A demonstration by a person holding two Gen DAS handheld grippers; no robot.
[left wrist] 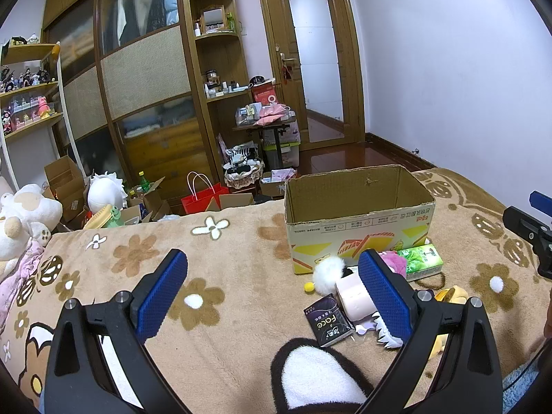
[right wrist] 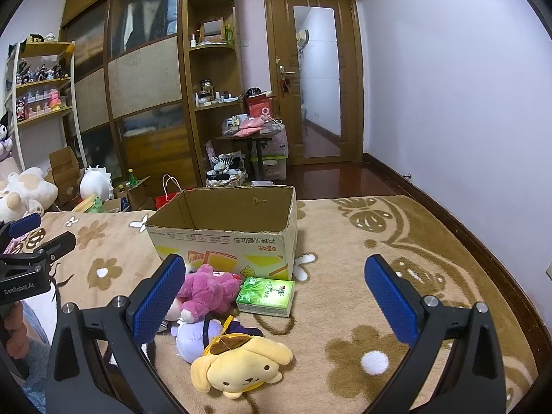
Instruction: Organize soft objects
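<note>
An open cardboard box (left wrist: 358,214) (right wrist: 224,231) stands on the bed's brown flowered blanket (left wrist: 207,276). In front of it lie a yellow dog plush (right wrist: 241,365), a pink bear plush (right wrist: 207,291), a lavender plush (right wrist: 193,338), a green tissue pack (right wrist: 267,295) (left wrist: 421,260), a white fluffy ball (left wrist: 327,274), a pale pink roll (left wrist: 355,298) and a black "Face" packet (left wrist: 327,324). My left gripper (left wrist: 272,293) is open and empty, left of the pile. My right gripper (right wrist: 276,300) is open and empty, above the plush toys.
Large plush toys (left wrist: 24,217) sit at the bed's left edge. Beyond the bed are boxes, a red bag (left wrist: 203,200), a wardrobe (left wrist: 138,79), shelves and a door (left wrist: 310,58). The white wall (right wrist: 465,86) runs along the right.
</note>
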